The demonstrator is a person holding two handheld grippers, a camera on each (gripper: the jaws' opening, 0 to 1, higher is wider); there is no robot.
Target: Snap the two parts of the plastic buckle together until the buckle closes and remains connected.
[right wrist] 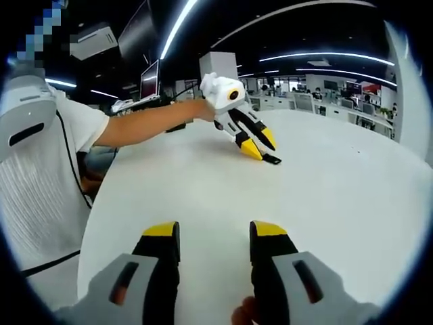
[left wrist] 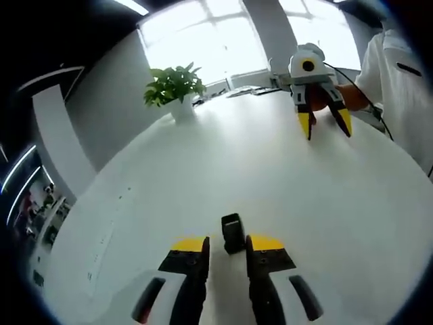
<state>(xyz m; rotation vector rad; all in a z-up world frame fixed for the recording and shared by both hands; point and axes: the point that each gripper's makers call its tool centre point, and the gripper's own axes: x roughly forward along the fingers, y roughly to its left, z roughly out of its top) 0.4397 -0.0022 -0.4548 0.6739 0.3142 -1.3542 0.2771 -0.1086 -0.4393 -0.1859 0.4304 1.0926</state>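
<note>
A small black buckle part [left wrist: 232, 232] lies on the white table [left wrist: 270, 176], its near end between the tips of my left gripper [left wrist: 229, 242]. The jaws stand a narrow way apart, with a sliver of table showing between the part and the left jaw. In the right gripper view the left gripper [right wrist: 260, 150] tilts down to the table with the black part [right wrist: 272, 160] at its yellow tips. My right gripper [right wrist: 216, 230] is wide open and holds nothing. It hovers over the table, also seen across it as the right gripper [left wrist: 325, 127].
A potted green plant [left wrist: 174, 88] stands at the table's far edge near the windows. The person's arm [right wrist: 149, 122] and white shirt [right wrist: 40, 176] border the table on one side. Office desks and monitors [right wrist: 325, 95] fill the background.
</note>
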